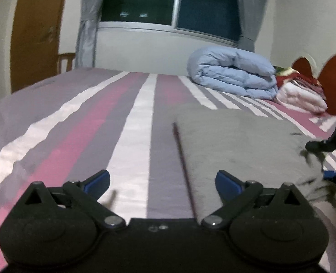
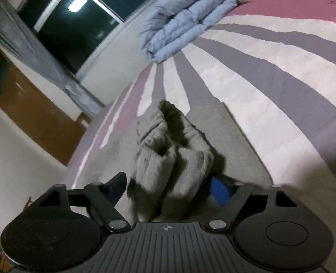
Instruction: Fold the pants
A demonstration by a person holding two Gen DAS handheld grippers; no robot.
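Observation:
Grey pants (image 1: 236,150) lie on the striped bed, flat with a straight left edge running toward me. My left gripper (image 1: 162,182) is open and empty, just above the bed at the pants' near left edge. My right gripper (image 2: 168,188) holds a bunched fold of the grey pants (image 2: 174,157) between its fingers, lifted a little off the flat layer beneath. The jaws are wide but the cloth fills the gap. The right gripper also shows at the right edge of the left wrist view (image 1: 327,159), with cloth hanging in it.
The bed (image 1: 77,136) has pink, grey and white stripes. A folded light blue duvet (image 1: 231,75) and a pink and red blanket (image 1: 302,93) lie at the far right by the red headboard (image 1: 333,79). A window, curtains and a wooden door stand behind the bed.

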